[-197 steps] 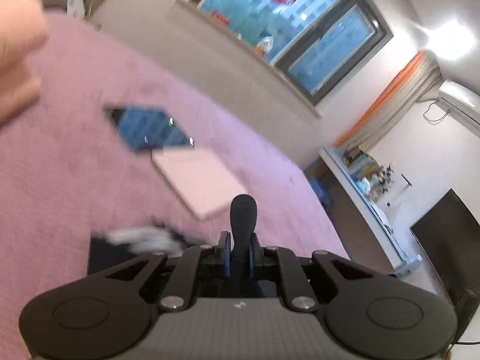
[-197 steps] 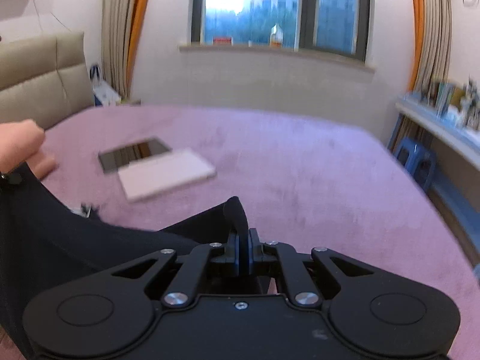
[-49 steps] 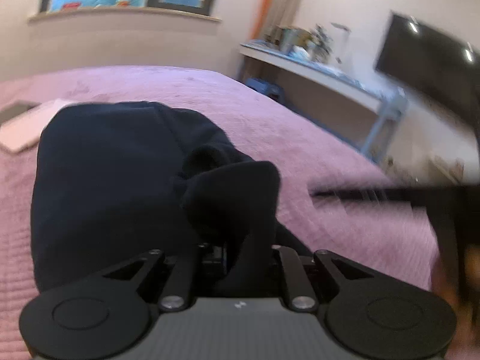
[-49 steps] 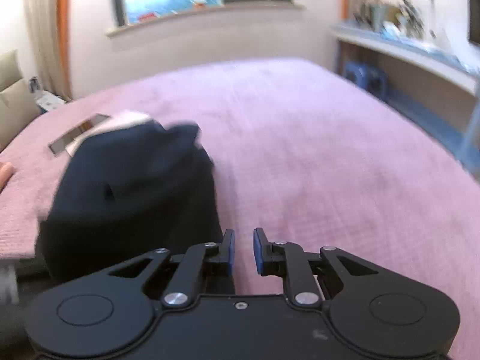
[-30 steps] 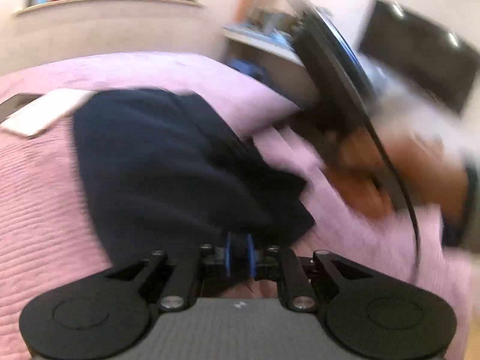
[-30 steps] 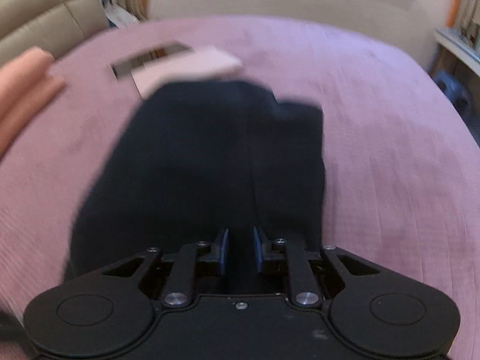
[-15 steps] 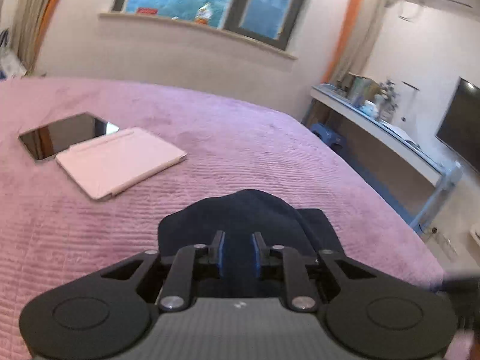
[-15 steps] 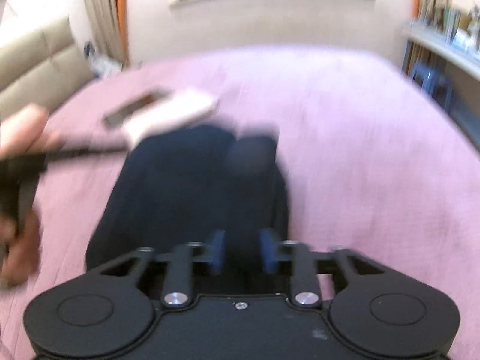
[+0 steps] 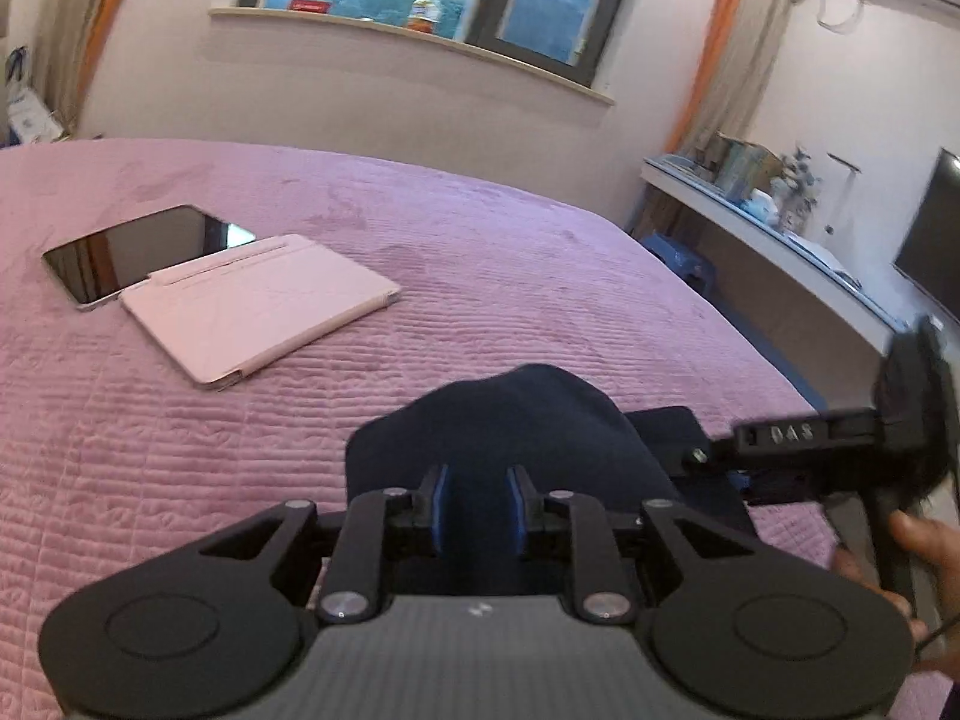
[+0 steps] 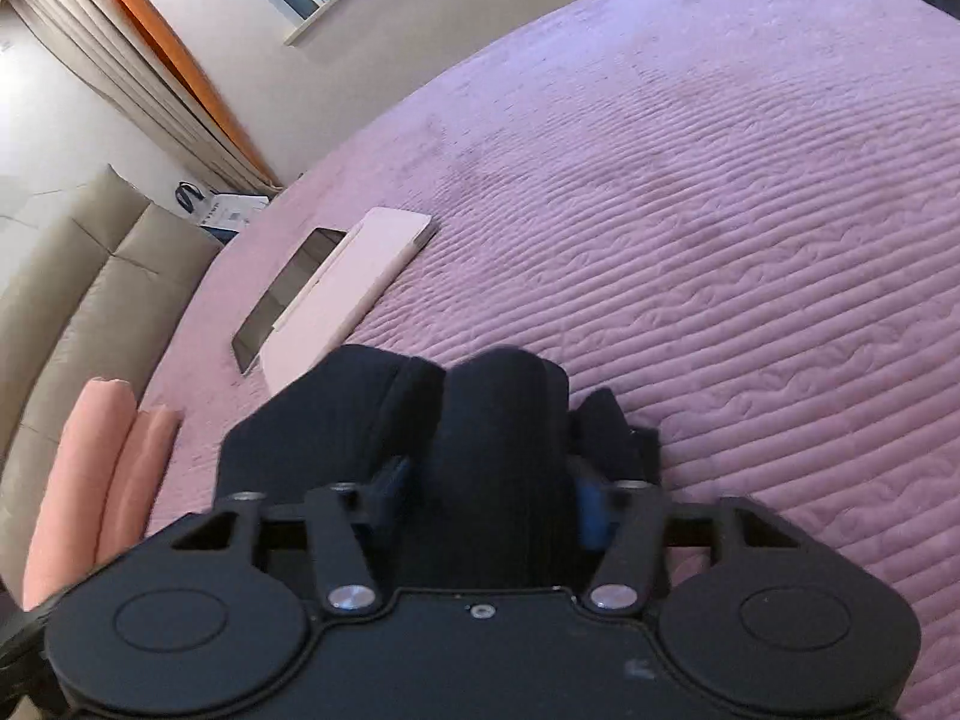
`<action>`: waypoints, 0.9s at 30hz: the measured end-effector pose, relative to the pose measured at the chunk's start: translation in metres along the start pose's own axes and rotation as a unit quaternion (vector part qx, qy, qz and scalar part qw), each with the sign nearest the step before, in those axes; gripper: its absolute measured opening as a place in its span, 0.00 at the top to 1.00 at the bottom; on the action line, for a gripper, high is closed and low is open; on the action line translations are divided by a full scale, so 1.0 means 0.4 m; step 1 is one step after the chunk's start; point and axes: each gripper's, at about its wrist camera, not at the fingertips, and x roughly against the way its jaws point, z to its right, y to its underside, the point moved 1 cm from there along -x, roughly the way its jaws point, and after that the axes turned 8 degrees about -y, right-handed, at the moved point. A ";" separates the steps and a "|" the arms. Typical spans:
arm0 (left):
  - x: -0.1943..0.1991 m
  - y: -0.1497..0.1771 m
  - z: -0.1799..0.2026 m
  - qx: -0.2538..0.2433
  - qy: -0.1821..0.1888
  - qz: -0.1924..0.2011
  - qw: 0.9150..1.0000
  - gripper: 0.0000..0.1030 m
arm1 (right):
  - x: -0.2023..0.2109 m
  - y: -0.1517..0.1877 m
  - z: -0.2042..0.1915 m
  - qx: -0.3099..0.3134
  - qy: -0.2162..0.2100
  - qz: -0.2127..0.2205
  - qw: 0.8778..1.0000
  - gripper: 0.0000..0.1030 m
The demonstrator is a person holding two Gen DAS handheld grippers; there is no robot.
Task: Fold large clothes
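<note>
A dark navy garment (image 9: 510,414) lies bunched on the pink bed cover (image 9: 540,270). My left gripper (image 9: 478,501) has a hump of this cloth between its blue pads, which touch it while the jaws are opening. In the right wrist view the garment (image 10: 336,420) shows as a folded heap. A thick fold of it fills my right gripper (image 10: 492,498), whose jaws are closing on the fold. The cloth under both grippers is hidden by their bodies.
A dark tablet (image 9: 138,246) and a pale pink case (image 9: 258,306) lie on the bed to the far left. A hand (image 9: 918,546) holds the other gripper at the right edge. Two peach-coloured long shapes (image 10: 90,480) sit by the beige headboard (image 10: 90,276). A shelf (image 9: 780,234) runs along the right wall.
The right gripper has come in at the right edge of the left wrist view, beside the garment. The right wrist view has rolled and its jaws have narrowed around a fold. The left view barely shifted.
</note>
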 end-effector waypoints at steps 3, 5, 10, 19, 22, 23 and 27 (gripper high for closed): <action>-0.013 -0.010 -0.024 0.030 0.004 0.001 1.000 0.77 | 0.074 0.016 -0.036 0.007 0.007 0.044 0.999 0.80; -0.017 -0.022 -0.018 0.026 0.028 -0.001 0.999 0.75 | 0.137 0.035 -0.061 0.031 0.026 0.071 0.997 0.81; -0.059 -0.013 0.061 -0.034 0.058 -0.015 0.998 0.66 | 0.161 0.072 -0.018 0.026 0.100 0.096 0.990 0.81; -0.024 0.026 0.135 -0.141 -0.007 0.011 0.990 0.67 | 0.114 0.067 -0.017 0.080 0.153 0.054 0.984 0.58; 0.072 0.027 0.135 -0.128 0.020 0.026 0.991 0.68 | 0.204 0.100 -0.097 0.118 0.152 0.071 0.979 0.58; 0.096 0.034 0.141 -0.127 0.029 0.026 0.991 0.68 | 0.227 0.120 -0.136 0.133 0.147 0.073 0.977 0.58; 0.141 0.107 0.183 -0.146 0.060 -0.010 0.987 0.72 | 0.192 0.211 -0.251 0.193 0.149 0.042 0.969 0.79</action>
